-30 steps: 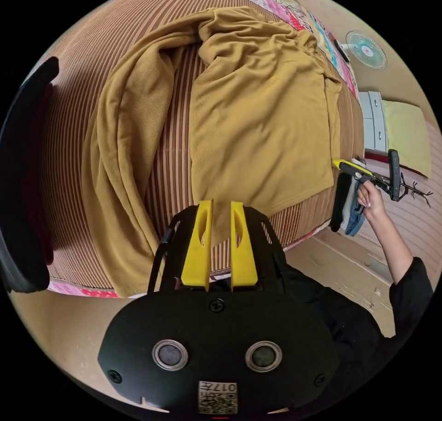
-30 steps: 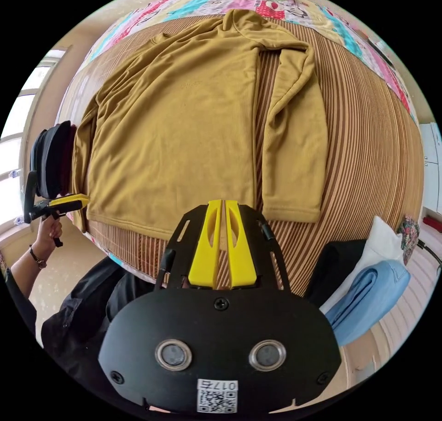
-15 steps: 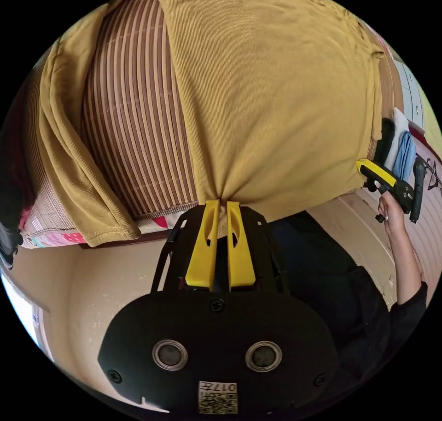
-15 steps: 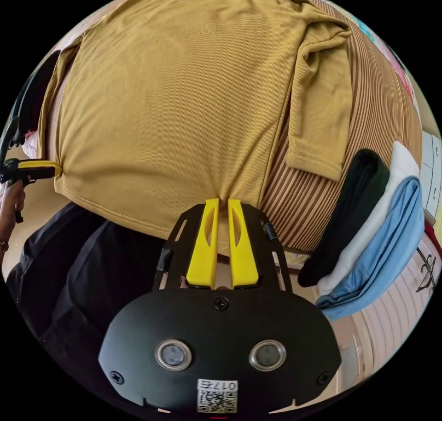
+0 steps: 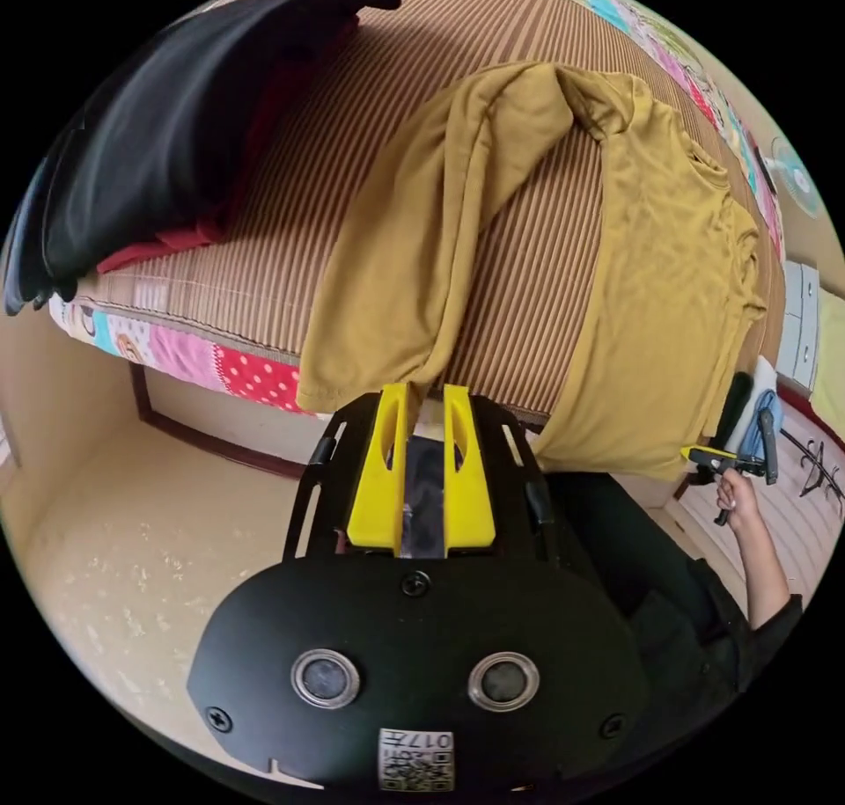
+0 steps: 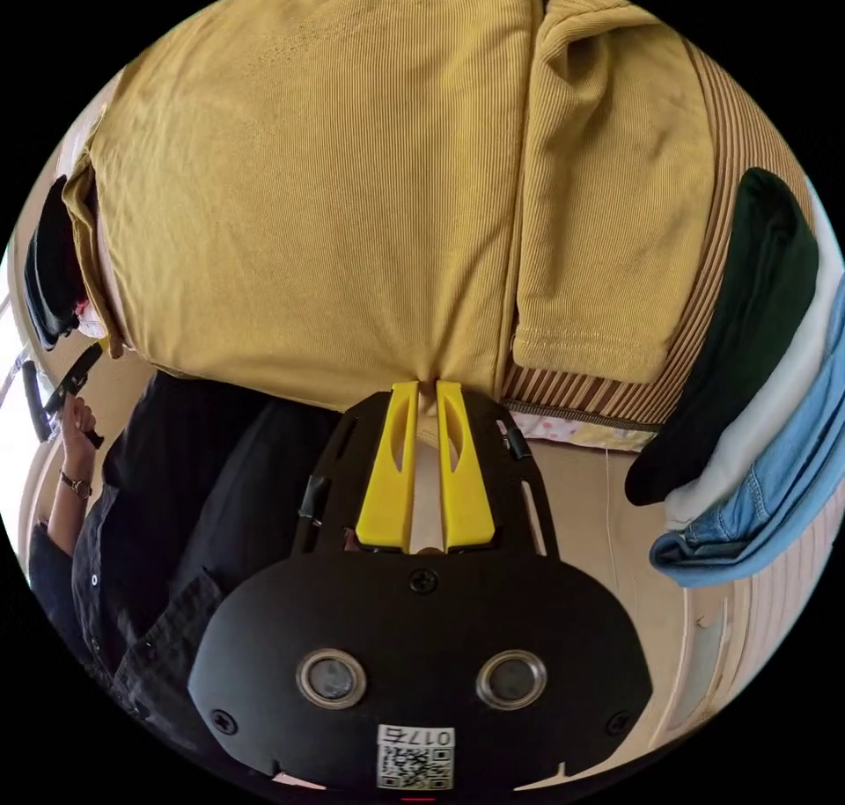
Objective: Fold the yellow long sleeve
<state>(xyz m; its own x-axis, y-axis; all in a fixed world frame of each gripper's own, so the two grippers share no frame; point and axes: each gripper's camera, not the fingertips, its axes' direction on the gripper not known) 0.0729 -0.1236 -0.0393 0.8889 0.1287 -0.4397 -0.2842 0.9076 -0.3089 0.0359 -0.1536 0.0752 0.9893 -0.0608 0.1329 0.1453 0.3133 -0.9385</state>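
The yellow long sleeve shirt point(image 5: 660, 295) lies spread on a brown striped bed cover point(image 5: 528, 295), its hem hanging over the bed's near edge. My left gripper point(image 5: 426, 389) has its jaws a little apart, and the edge of the left sleeve point(image 5: 414, 251) reaches just between the tips. My right gripper point(image 6: 427, 389) is shut on the hem of the shirt point(image 6: 308, 180), which puckers at the tips. The right sleeve point(image 6: 607, 224) lies folded down beside the body. In the left gripper view the right gripper point(image 5: 704, 455) is at the hem's far corner. The left gripper point(image 6: 88, 361) is in the right gripper view too.
A pile of black and red clothes point(image 5: 167, 145) sits on the bed's far left. A folded stack of black, white and blue denim point(image 6: 757, 383) lies right of the shirt. A person in dark clothes point(image 6: 176, 506) stands at the bed's edge, over beige floor point(image 5: 132, 532).
The shirt has been drawn toward the bed's edge, and its hem now hangs over. My left gripper let go of the hem and now sits at the left sleeve. The right gripper kept its hold.
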